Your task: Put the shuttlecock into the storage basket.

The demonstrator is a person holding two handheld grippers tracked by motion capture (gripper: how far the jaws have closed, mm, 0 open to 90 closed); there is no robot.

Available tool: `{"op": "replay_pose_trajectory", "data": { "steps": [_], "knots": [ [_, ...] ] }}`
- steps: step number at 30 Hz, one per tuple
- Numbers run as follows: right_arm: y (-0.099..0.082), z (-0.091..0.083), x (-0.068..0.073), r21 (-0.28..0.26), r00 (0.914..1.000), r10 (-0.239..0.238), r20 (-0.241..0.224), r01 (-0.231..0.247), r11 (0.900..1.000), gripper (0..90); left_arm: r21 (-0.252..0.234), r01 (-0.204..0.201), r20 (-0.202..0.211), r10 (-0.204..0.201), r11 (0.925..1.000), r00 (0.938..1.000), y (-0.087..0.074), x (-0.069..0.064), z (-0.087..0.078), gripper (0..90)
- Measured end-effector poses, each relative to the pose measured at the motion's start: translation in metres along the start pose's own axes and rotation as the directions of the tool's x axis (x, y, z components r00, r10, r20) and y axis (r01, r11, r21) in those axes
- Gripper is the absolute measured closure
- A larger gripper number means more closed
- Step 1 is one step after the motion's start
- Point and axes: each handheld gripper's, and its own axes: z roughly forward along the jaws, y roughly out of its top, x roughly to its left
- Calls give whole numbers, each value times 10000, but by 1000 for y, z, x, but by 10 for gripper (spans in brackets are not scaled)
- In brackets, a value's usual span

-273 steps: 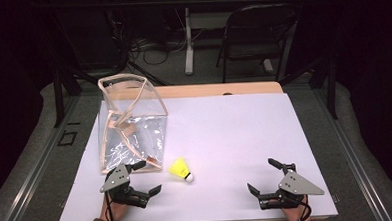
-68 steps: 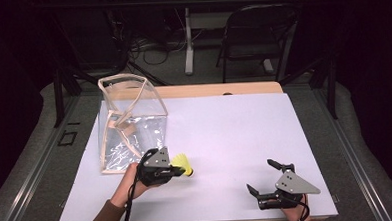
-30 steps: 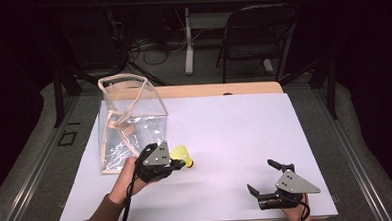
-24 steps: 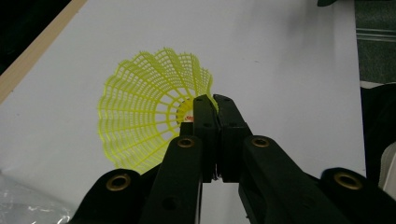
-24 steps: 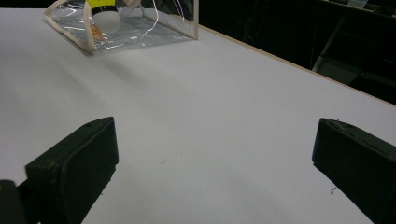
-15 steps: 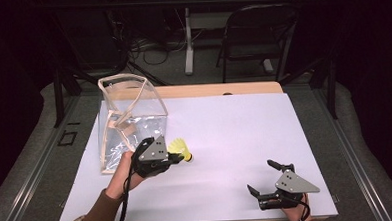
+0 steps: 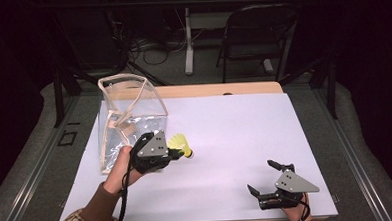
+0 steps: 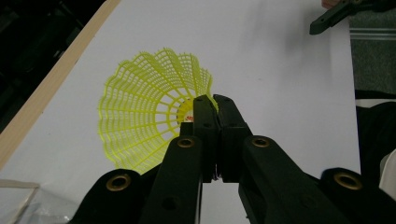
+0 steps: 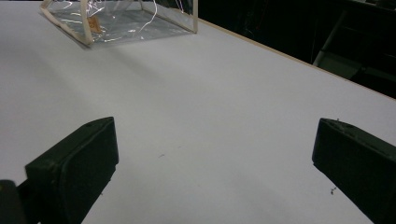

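Observation:
A yellow plastic shuttlecock (image 7: pixel 180 143) hangs above the white table (image 7: pixel 225 134), just right of a clear plastic bag (image 7: pixel 129 118) with tan edging. My left gripper (image 7: pixel 173 154) is shut on the rim of its mesh skirt; in the left gripper view the jaws meet on the yellow shuttlecock (image 8: pixel 149 112) with my left gripper (image 8: pixel 214 100) pinching the skirt edge. My right gripper (image 7: pixel 264 177) rests open near the table's front right, jaws wide apart. In the right gripper view my right gripper (image 9: pixel 215 163) frames bare table, with the clear bag (image 9: pixel 121 18) far off.
The bag stands open-topped at the table's left side. A wooden strip (image 7: pixel 203 90) runs along the far edge. Beyond it stand a dark chair (image 7: pixel 256 38) and a table leg (image 7: pixel 187 41).
My left gripper has risen and drifted slightly toward the bag with the shuttlecock in it. The right gripper has stayed where it was.

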Motion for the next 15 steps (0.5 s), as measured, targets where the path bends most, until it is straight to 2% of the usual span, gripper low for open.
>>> {"op": "replay_pose_trajectory", "data": {
  "steps": [10,15],
  "knots": [
    [0,0,1,15,9999,-114,-9,114,9999,0,29,-427,-197,427,9991,9989,15,2,-11,888],
    [0,0,1,55,9999,-109,-53,110,9999,0,34,-512,-220,513,9987,9984,20,4,-14,888]
  ]
}}
